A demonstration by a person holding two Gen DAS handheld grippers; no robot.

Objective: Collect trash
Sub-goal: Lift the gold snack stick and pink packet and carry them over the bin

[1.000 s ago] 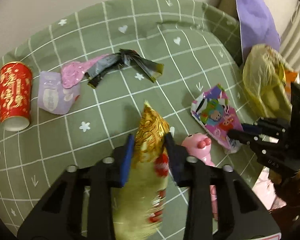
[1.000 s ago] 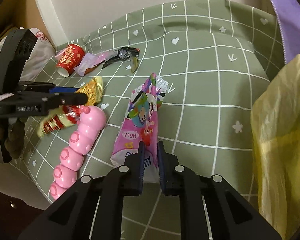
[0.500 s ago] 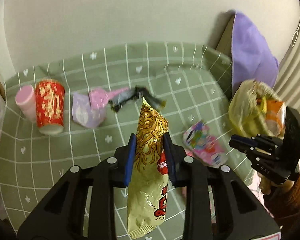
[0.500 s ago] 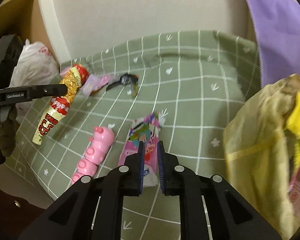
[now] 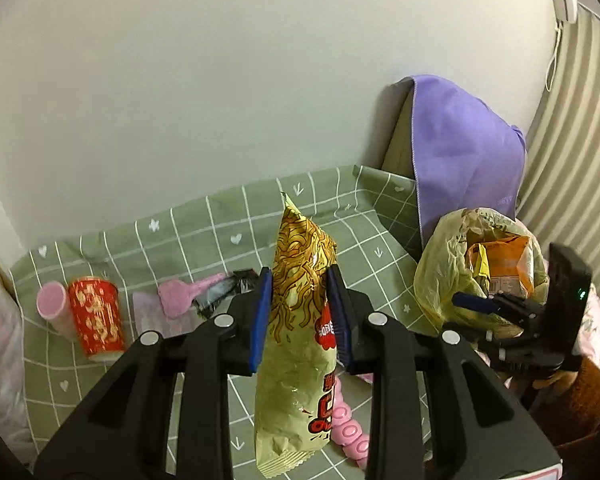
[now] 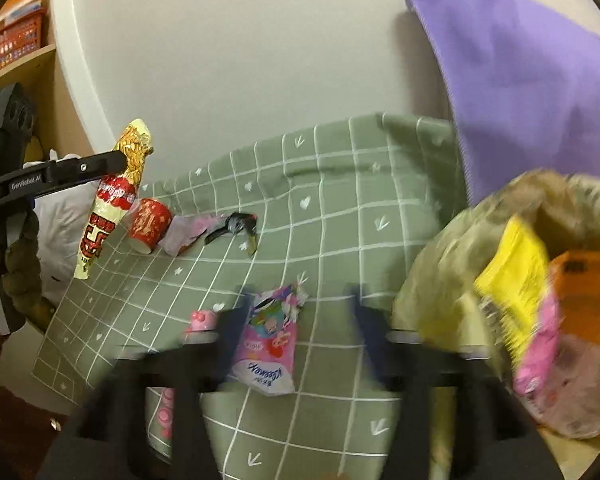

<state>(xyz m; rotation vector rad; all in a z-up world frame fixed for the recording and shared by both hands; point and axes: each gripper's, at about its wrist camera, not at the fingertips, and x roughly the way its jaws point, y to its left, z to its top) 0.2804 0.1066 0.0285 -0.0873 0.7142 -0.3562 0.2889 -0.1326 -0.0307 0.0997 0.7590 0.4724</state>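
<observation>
My left gripper point(image 5: 300, 316) is shut on a gold noodle snack bag point(image 5: 300, 320) and holds it upright, high above the green checked cloth point(image 5: 204, 236). The same bag point(image 6: 116, 196) shows at the left of the right wrist view. My right gripper point(image 6: 296, 328) is blurred, its jaws wide apart and empty, above a pink cartoon wrapper point(image 6: 270, 344) lying on the cloth. The yellow trash bag point(image 5: 480, 268) stands open at the right, with an orange packet inside; it is close by in the right wrist view point(image 6: 520, 280).
A red paper cup point(image 5: 96, 320), a pink cup point(image 5: 52, 306), a pink lid point(image 5: 176, 300), a black wrapper point(image 5: 228, 288) and a pink caterpillar toy point(image 5: 348, 428) lie on the cloth. A purple cloth point(image 5: 464, 160) leans at the back right. A white bag point(image 6: 60, 224) sits left.
My left gripper has lifted the noodle bag well up off the cloth. My right gripper has risen, let go of the pink wrapper and opened wide.
</observation>
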